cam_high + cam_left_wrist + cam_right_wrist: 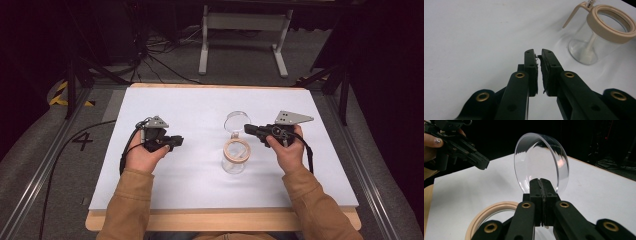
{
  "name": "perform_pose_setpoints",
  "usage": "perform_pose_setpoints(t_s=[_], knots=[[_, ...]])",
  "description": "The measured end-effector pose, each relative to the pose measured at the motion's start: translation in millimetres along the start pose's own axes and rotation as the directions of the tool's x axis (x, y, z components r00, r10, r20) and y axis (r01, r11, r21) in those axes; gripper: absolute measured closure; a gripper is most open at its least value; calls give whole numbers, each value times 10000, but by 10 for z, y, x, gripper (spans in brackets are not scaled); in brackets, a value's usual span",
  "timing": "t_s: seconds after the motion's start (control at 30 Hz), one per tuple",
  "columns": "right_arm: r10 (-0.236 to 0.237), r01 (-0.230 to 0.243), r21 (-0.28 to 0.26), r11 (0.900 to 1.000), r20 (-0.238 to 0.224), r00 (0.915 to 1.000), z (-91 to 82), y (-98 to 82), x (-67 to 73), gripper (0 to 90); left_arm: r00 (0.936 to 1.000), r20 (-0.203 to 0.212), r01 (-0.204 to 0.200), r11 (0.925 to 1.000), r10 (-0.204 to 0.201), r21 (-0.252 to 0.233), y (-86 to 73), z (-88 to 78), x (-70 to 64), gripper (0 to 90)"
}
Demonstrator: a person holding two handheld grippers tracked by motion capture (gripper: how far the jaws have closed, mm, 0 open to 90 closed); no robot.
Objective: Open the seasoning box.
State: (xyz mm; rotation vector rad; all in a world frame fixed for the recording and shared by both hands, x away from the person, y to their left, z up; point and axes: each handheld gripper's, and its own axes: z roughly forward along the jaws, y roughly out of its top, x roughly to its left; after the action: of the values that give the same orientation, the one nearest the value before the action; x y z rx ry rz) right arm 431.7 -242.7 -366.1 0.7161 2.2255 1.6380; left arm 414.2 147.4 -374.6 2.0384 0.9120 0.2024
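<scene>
A clear glass jar (235,159) with a beige ring rim (236,150) stands on the white table top (200,105) between my two hands. Its round clear lid (236,121) is tipped up on edge behind the rim. My right gripper (247,129) comes in from the right and is shut on the lower edge of the lid (541,162), with the beige rim (489,212) just below. My left gripper (179,140) hovers left of the jar (599,32). Its jaws (538,53) stand almost together with nothing between them. The left gripper (482,163) is also in the right gripper view.
The white top lies on a wooden board whose front edge (220,220) is near the person. A grey metal stand (245,30) and cables (160,60) are on the floor beyond the table. Black frame legs (75,85) flank the far corners.
</scene>
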Motion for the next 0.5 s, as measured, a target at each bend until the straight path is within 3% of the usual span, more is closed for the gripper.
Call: perform_pose_setpoints(t_s=[0.17, 0.33, 0.5], knots=[[-9, 9, -68, 10000, -34, 10000, -44, 37, 17, 868, 9999, 121, 40, 10000, -39, -33, 15, -4, -22, 839], [-195, 196, 421, 9989, -28, 9998, -134, 110, 10, 756, 9995, 270, -191, 9998, 192, -27, 31, -43, -22, 823], [-378, 355, 766, 9964, 289, 9989, -387, 171, -56, 659, 9984, 536, -174, 9998, 172, 38, 46, -83, -33, 789]])
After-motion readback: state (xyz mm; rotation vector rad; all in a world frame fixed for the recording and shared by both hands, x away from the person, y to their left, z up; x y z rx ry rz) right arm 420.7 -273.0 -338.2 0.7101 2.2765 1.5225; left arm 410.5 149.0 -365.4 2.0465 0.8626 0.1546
